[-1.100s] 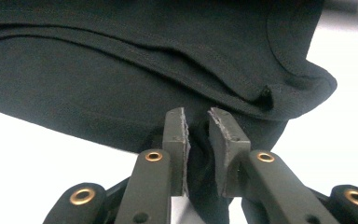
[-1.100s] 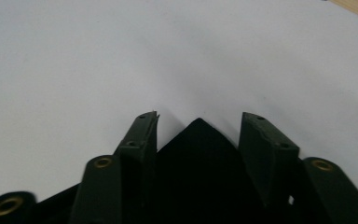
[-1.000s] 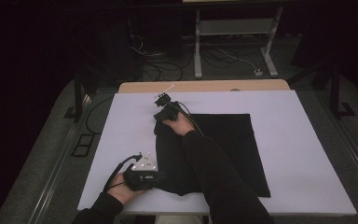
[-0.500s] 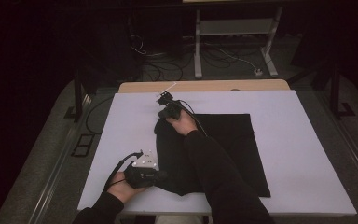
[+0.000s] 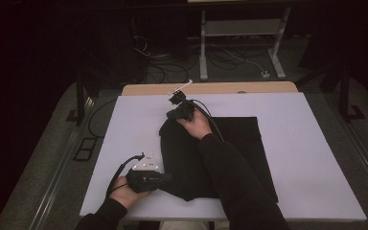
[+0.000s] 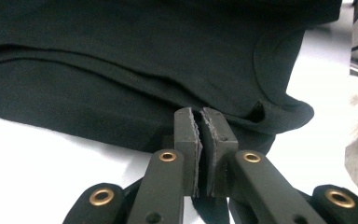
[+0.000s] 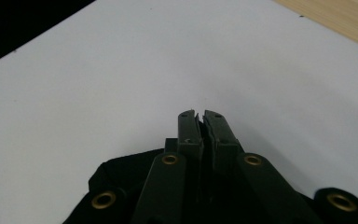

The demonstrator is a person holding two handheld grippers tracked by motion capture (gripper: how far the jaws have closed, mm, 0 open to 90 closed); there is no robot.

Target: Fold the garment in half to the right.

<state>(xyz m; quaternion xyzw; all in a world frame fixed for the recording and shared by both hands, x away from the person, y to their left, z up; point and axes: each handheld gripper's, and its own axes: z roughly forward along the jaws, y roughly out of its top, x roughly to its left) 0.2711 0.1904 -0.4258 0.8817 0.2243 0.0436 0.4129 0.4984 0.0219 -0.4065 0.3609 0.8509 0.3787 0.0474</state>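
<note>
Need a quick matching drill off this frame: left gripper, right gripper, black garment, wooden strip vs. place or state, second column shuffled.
Things:
1. left gripper
2. right gripper
3. black garment
4. wooden strip

Places or states:
A. runs along the far edge of the white table top
B. shut on the garment's near left edge
C. spread across the middle of the table top
D. shut on the garment's far left corner

Pairs: 1-B, 2-D, 3-C, 4-A
</note>
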